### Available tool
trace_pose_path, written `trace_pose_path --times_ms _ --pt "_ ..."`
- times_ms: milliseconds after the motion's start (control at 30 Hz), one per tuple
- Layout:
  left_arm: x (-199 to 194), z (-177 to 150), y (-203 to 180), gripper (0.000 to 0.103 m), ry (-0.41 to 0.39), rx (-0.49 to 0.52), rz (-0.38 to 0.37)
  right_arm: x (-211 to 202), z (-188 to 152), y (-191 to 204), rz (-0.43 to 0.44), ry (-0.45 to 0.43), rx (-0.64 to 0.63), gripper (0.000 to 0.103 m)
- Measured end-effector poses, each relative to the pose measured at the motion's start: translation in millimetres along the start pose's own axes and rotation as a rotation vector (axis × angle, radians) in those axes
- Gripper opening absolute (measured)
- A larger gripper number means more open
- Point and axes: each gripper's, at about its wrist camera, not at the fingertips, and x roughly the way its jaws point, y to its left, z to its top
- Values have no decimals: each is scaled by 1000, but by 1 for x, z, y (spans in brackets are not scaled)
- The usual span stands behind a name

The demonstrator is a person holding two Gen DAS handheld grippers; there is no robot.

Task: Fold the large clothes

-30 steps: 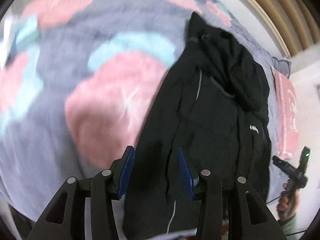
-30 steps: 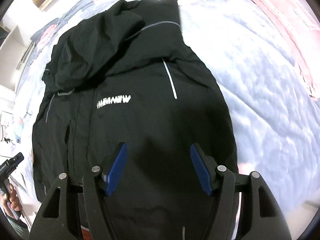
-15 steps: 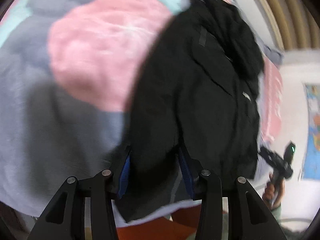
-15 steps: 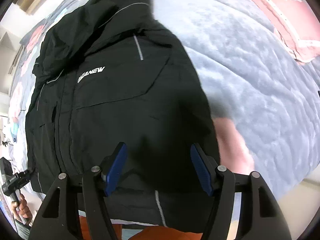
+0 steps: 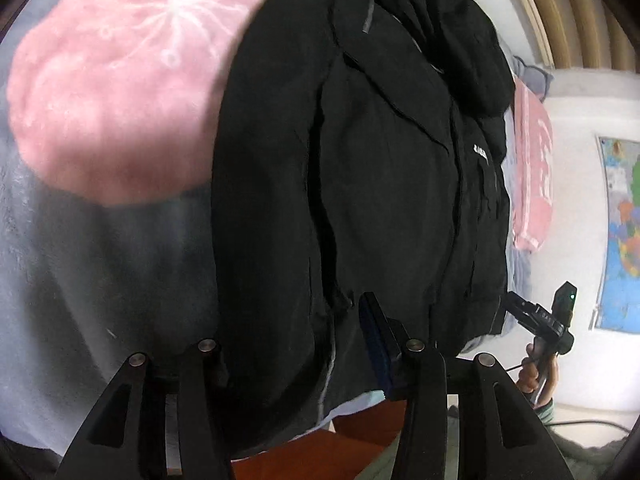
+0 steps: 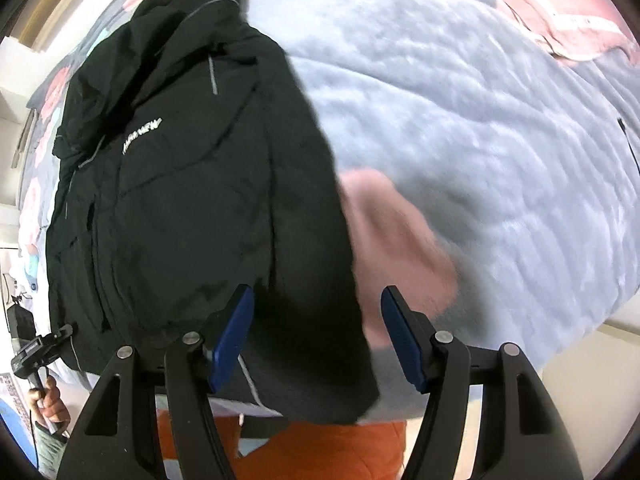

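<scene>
Both tools have dropped to the near hem since a second ago. Black jacket [image 6: 180,184] lies flat on the bed [image 6: 480,120]. Left tool [image 5: 296,344] and right tool [image 6: 316,340] straddle hem, spread — I'd close evenly on both corners before lifting.

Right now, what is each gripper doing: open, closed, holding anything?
Left gripper: open, jaws straddling the black jacket hem, not clamped.
Right gripper: open, over the jacket's other hem corner, holding nothing.
</scene>
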Motion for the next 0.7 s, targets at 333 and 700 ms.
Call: trace_pose_path --times_ms 333,700 --pt "-25 13 -35 28 -71 57 -85 9 -19 10 114 63 -34 39" --pt "6 18 -27 40 53 25 2 25 -17 22 120 125 -46 48"
